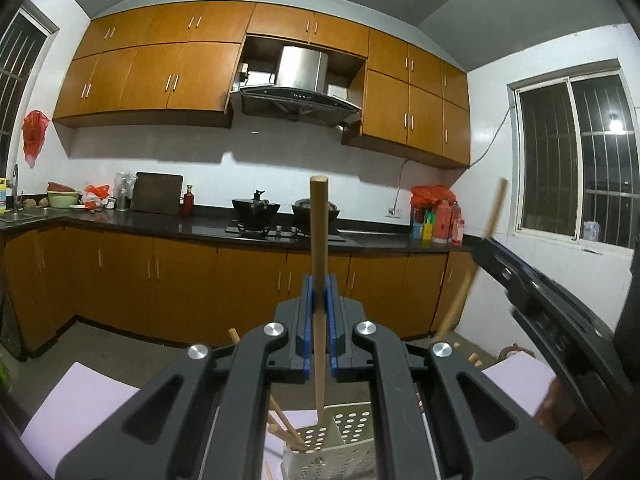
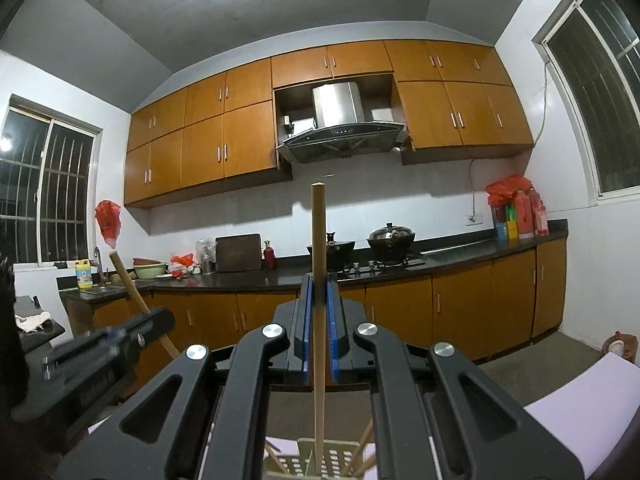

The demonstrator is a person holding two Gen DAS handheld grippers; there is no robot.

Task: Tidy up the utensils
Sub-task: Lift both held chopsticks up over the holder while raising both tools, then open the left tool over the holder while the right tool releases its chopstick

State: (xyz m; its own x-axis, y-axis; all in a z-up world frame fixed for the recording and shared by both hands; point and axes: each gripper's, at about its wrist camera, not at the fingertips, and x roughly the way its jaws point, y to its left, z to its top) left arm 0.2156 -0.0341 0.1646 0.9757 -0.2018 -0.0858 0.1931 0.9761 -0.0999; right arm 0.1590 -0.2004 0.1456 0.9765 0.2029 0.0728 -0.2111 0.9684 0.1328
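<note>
Holding one chopstick (image 1: 319, 240) upright, each hand-held gripper (image 1: 319, 292) is closed over the perforated caddy (image 1: 340, 436); a few chopsticks already inside, these two remain.

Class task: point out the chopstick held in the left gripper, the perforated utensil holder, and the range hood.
chopstick (image 1: 319, 240), left wrist view, upper shaft.
perforated utensil holder (image 1: 352, 426), left wrist view, inner wall.
range hood (image 2: 340, 142), right wrist view, front panel.

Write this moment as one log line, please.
left gripper: shut on chopstick | right gripper: shut on chopstick | both above holder
</note>
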